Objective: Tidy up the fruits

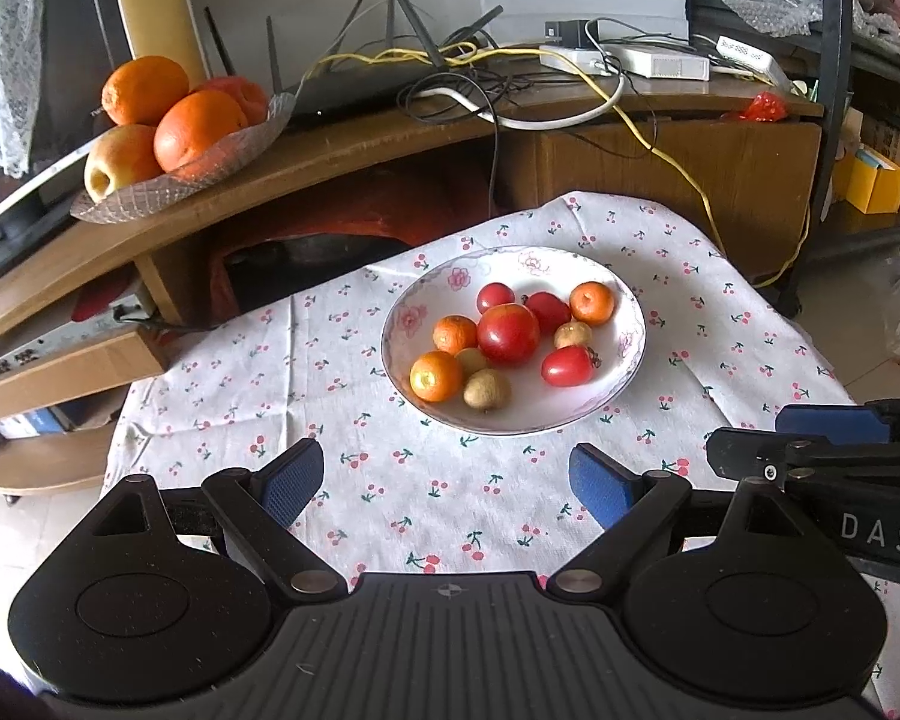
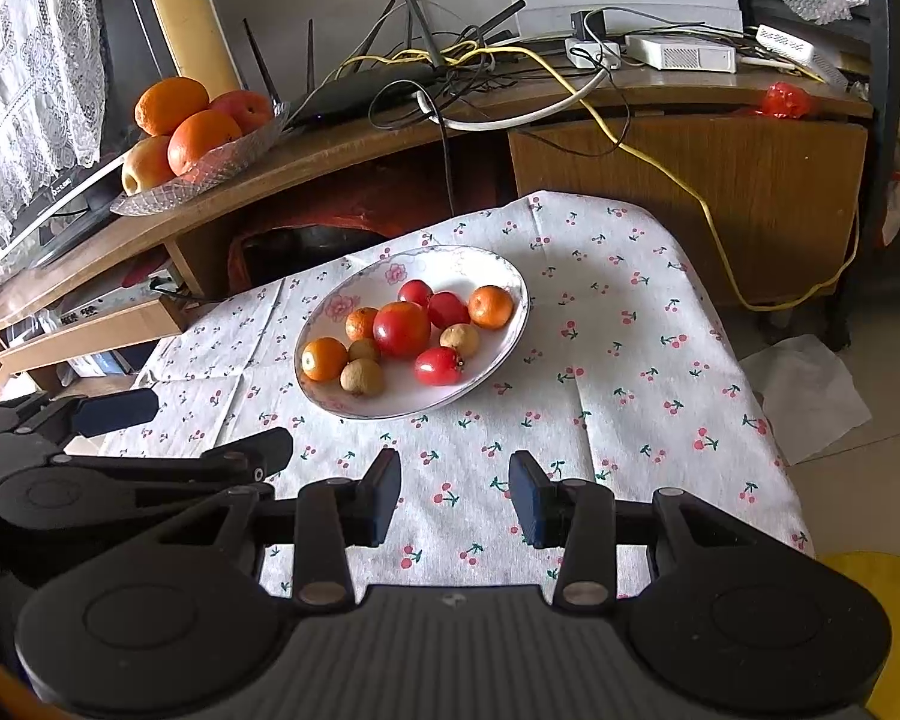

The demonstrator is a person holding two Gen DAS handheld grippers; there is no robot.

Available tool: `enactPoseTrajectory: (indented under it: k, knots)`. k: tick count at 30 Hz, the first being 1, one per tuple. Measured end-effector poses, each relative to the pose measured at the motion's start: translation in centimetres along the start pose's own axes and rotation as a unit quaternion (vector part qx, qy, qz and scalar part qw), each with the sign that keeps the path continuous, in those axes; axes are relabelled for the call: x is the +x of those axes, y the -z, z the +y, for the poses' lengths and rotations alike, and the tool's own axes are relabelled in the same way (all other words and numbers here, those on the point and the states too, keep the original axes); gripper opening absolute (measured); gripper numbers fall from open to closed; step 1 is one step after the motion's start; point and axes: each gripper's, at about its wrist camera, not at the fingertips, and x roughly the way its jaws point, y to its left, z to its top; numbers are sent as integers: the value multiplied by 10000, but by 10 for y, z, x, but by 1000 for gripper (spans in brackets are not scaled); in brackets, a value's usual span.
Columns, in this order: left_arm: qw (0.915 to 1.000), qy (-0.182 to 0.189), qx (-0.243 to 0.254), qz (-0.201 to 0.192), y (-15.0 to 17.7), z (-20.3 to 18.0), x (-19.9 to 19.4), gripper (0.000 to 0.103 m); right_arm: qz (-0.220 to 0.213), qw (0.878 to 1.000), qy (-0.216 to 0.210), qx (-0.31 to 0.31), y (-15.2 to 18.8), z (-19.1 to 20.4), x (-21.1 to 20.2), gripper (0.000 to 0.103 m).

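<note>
Fruits (image 1: pixel 508 334) in plate (image 1: pixel 624 306), both grippers' jaws apart, level before it.

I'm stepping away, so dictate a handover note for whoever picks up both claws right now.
Left claw: open, empty, over the cloth short of the plate.
Right claw: open, empty, also short of the plate.
White plate on the cherry-print cloth holds all the small fruit mixed: red tomatoes, small oranges, brown longans.
Done: nothing sorted yet.
Left: all the sorting.
</note>
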Motion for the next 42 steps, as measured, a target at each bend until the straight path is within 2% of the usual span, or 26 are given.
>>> enactPoseTrajectory:
  k: [27,42]
  knots:
    - [9990,80,-254,349,17,3,2,92,219,9997,63,-50,13,5,1,40]
    - [9966,178,-366,715,48,6,-5,92,498,9986,148,-97,44,13,-7,40]
